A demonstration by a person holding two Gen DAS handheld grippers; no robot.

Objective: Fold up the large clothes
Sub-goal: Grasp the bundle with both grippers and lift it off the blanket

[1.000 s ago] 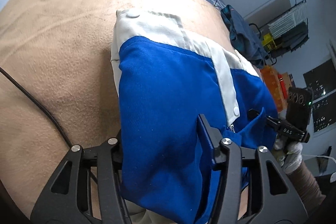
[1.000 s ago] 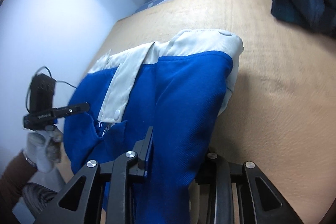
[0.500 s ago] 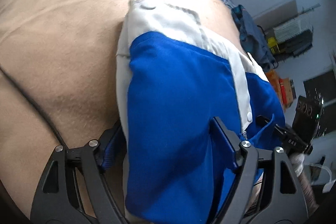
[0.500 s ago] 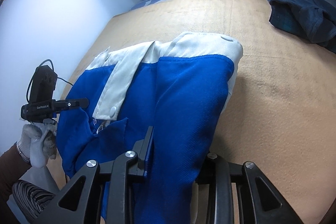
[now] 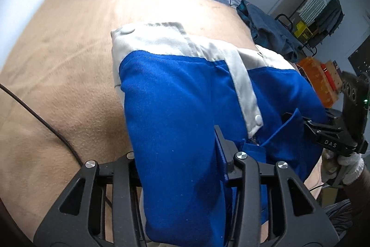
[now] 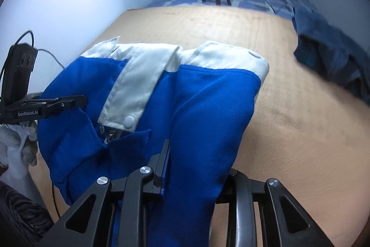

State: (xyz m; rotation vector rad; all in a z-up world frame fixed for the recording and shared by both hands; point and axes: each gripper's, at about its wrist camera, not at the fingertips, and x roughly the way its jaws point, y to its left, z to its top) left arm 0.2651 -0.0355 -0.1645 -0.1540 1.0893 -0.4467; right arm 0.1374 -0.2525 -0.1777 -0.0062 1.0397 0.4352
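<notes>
Blue-and-white twill garment [image 5: 175, 112] is clamped by L gripper [image 5: 175, 154] (closing) and R gripper [image 6: 196, 168]; edges to be kept level.

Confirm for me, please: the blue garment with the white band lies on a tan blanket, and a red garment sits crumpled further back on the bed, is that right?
Not quite. The crumpled garment further back is dark blue, not red, as the right wrist view shows. The rest stands: the blue garment with the white band lies on the tan blanket.
</notes>
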